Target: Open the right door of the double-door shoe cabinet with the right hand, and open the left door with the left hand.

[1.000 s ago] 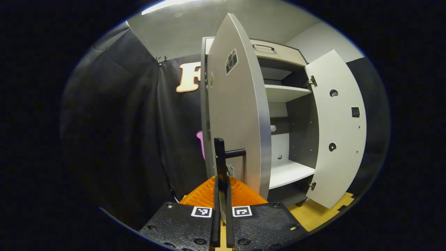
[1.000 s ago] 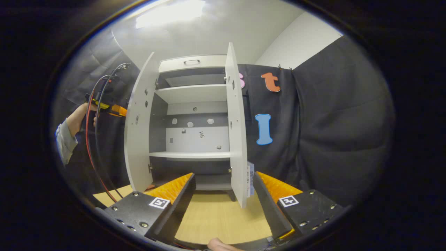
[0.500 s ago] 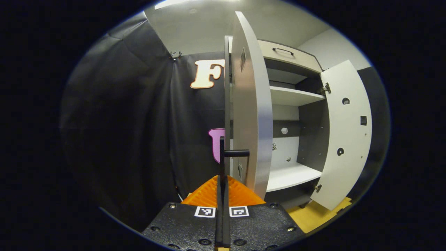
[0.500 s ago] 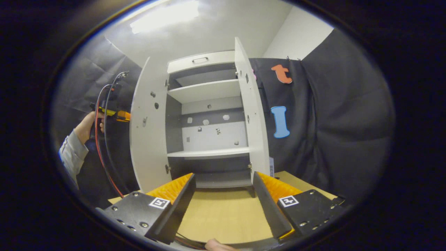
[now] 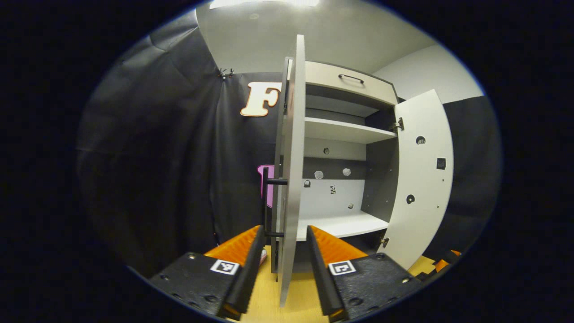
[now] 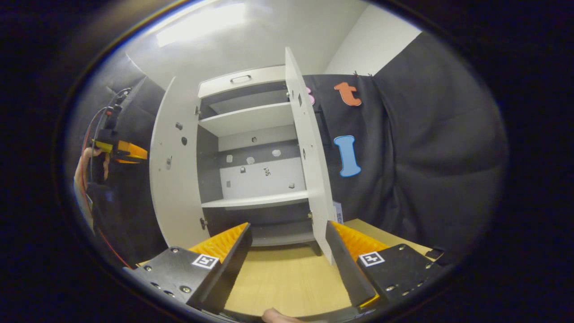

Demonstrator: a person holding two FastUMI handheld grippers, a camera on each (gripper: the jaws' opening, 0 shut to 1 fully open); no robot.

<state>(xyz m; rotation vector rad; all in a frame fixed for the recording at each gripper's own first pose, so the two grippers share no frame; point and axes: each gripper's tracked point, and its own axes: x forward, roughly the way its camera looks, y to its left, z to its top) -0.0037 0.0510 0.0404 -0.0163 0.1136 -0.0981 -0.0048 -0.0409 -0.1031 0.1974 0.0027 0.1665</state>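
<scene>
Both doors of the shoe cabinet (image 6: 251,134) stand swung out, so the opening looks done by my judgement. The left gripper (image 5: 280,269) is spread, its fingers straddling the free edge of the left door (image 5: 290,170) without pinching it, the black handle (image 5: 268,202) just beyond. The right gripper (image 6: 287,264) is spread too, near the right door (image 6: 309,152). A sideways pull-away could knock either door partway shut.

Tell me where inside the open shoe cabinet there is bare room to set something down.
The lower shelf and the upper shelf both lie bare between the left door and the right door. Nowhere inside looks crowded.
</scene>
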